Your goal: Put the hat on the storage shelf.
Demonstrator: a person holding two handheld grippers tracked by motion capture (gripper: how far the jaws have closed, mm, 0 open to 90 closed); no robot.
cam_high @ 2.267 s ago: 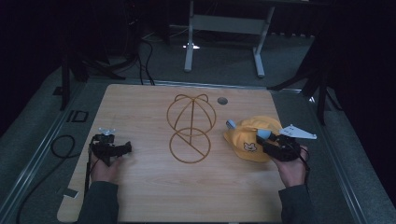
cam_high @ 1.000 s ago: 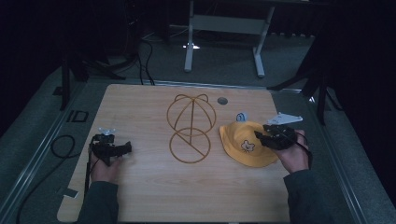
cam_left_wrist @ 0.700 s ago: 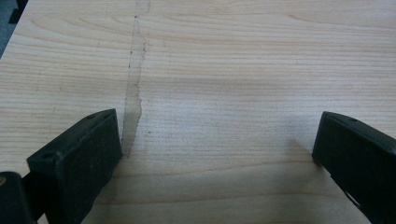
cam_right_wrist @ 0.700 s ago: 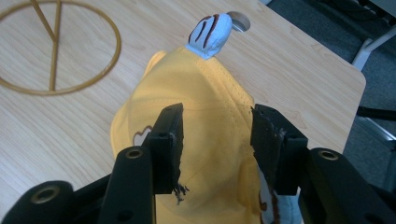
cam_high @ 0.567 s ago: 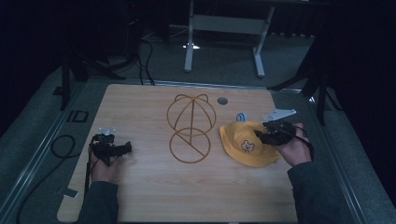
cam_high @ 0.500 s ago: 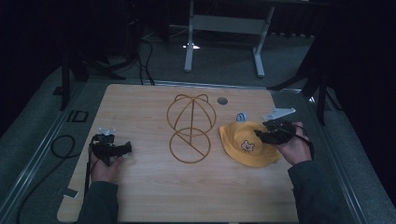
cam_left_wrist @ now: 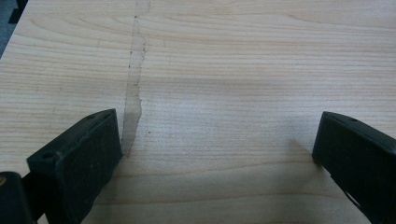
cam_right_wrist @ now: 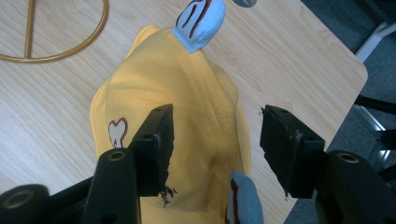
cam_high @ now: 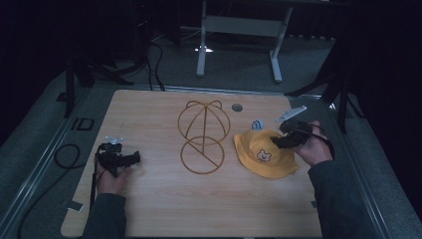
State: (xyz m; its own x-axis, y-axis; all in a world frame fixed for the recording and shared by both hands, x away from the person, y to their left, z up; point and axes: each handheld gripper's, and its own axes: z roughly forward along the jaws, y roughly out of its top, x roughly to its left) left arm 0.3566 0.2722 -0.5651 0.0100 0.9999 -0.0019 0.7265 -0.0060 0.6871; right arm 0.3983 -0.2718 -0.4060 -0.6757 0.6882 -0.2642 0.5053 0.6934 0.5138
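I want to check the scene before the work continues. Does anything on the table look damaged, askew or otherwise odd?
One mark: in the left gripper view a thin, ragged grey streak runs down the wooden table, like a tape remnant or scratch. The yellow hat lies rumpled and off its gold wire stand, with the open right gripper above it. Nothing looks spilled.

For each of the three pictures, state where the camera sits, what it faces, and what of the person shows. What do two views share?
High view: above the table, facing forward and down; forearms, both tools.
Left gripper view: on the left tool, facing bare wood; open jaws.
Right gripper view: on the right tool, facing the yellow hat; open jaws.
Shared: hat, gold wire stand.
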